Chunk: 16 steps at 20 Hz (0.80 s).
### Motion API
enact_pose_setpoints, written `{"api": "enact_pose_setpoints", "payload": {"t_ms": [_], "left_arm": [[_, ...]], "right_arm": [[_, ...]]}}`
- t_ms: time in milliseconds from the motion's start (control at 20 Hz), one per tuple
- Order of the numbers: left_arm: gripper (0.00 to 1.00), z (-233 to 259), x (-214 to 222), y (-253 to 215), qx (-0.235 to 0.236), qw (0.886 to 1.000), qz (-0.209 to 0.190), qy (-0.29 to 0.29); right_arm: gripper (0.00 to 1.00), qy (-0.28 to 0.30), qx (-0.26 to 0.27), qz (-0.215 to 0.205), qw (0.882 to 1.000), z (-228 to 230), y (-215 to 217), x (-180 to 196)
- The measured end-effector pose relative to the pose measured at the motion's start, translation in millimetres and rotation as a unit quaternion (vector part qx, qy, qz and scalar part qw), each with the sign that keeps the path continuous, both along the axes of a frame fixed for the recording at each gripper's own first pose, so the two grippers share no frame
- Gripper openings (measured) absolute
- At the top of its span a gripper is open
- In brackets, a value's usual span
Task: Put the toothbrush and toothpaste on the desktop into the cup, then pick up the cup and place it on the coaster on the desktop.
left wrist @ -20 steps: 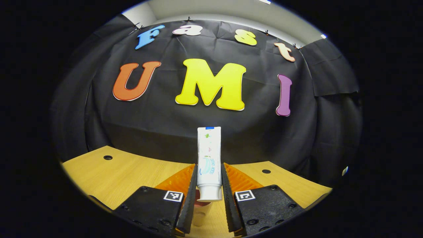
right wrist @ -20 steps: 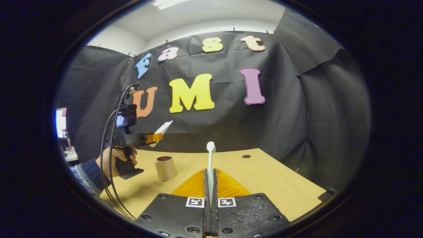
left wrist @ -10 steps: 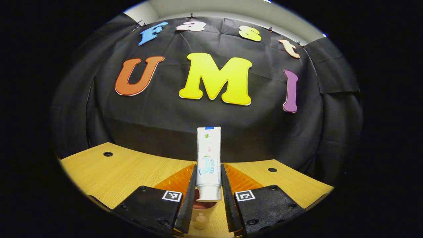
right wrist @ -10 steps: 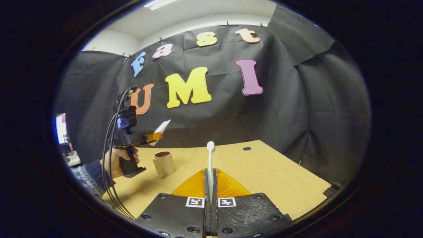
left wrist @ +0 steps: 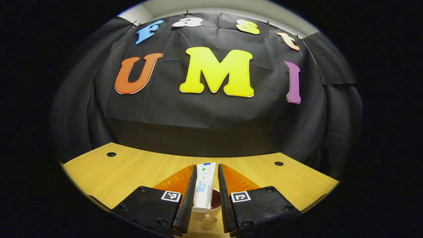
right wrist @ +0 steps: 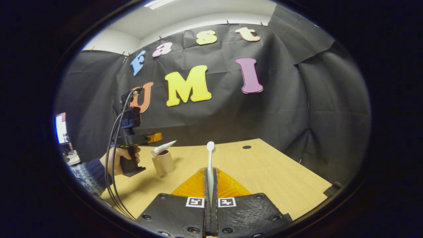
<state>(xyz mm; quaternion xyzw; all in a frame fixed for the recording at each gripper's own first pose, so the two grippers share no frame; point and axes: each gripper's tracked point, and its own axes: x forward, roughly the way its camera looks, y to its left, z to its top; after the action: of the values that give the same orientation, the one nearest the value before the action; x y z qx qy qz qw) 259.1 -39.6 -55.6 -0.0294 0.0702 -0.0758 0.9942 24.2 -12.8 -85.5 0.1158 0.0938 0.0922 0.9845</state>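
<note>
While our right gripper keeps its jaws clamped on the toothbrush, the toothpaste leans in the cup, our left gripper's jaws parted beside the tube.

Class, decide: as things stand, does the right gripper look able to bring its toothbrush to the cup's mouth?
Probably yes. The bare desktop leaves the way free, but the toothpaste leans from the cup and the left gripper hovers right beside it, crowding the opening.
</note>
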Motion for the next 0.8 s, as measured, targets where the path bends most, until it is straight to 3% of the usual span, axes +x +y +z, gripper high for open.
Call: {"api": "enact_pose_setpoints", "payload": {"t_ms": [100, 300, 550, 700, 750, 800], "left_arm": [[0.45, -18, 5, -4, 0.029, 0.999, -0.011, 0.039], [0.52, -44, 11, -2, 0.026, 0.993, -0.01, 0.117], [0.54, -55, 12, 0, 0.051, 0.987, -0.011, 0.149], [0.51, -57, 13, 1, 0.054, 0.986, -0.009, 0.156], [0.43, -56, 13, 1, 0.05, 0.986, -0.009, 0.156], [0.42, -59, 10, -2, 0.04, 0.987, -0.009, 0.158]], "right_arm": [[0.0, 0.002, -0.001, 0.002, 1.0, -2, 1, 0], [0.0, 0.008, -0.003, 0.009, 1.0, -8, 4, 0], [0.0, 0.017, 0.004, 0.008, 1.0, -14, 1, 4], [0.0, 0.024, 0.007, 0.01, 1.0, -17, 4, 4], [0.0, 0.025, 0.006, 0.011, 1.0, -18, 4, 4], [0.0, 0.024, 0.004, 0.012, 1.0, -19, 5, 3]]}}
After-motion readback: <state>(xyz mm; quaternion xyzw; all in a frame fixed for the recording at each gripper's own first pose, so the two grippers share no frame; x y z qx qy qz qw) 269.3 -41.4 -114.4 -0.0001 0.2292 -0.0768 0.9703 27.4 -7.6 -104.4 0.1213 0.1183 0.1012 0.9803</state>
